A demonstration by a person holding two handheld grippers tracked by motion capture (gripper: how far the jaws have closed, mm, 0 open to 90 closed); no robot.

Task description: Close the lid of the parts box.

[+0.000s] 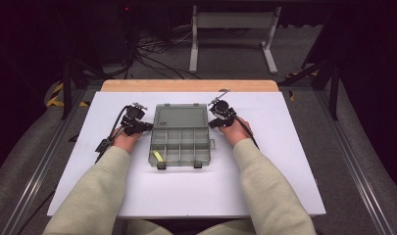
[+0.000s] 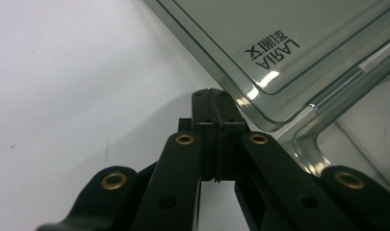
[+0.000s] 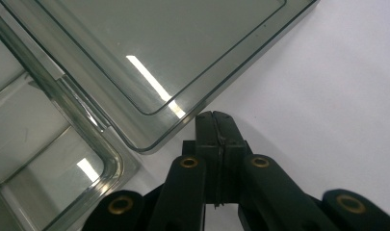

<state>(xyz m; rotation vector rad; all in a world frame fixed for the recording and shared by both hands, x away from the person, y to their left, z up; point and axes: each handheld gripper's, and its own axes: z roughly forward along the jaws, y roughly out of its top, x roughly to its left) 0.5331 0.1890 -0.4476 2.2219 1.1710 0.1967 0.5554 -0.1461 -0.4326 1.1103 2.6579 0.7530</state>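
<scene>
A clear grey plastic organiser box [image 1: 180,142] lies open in the middle of the white table, its lid [image 1: 181,117] flat on the far side and its compartments toward me. A small yellow piece [image 1: 158,155] sits in the near left compartment. My left gripper [image 1: 148,126] is shut with nothing in it, its tips just beside the lid's left edge [image 2: 240,103] near the hinge. My right gripper [image 1: 210,122] is shut too and holds nothing, its tips just off the lid's right edge [image 3: 183,115]. Both jaw pairs [image 2: 213,96] [image 3: 214,117] are pressed together.
The white table top [image 1: 264,171] has a wooden strip [image 1: 188,85] along its far edge. Two black latches [image 1: 179,165] hang on the box's near side. Beyond the table stand a white frame [image 1: 233,34] and loose cables on the floor.
</scene>
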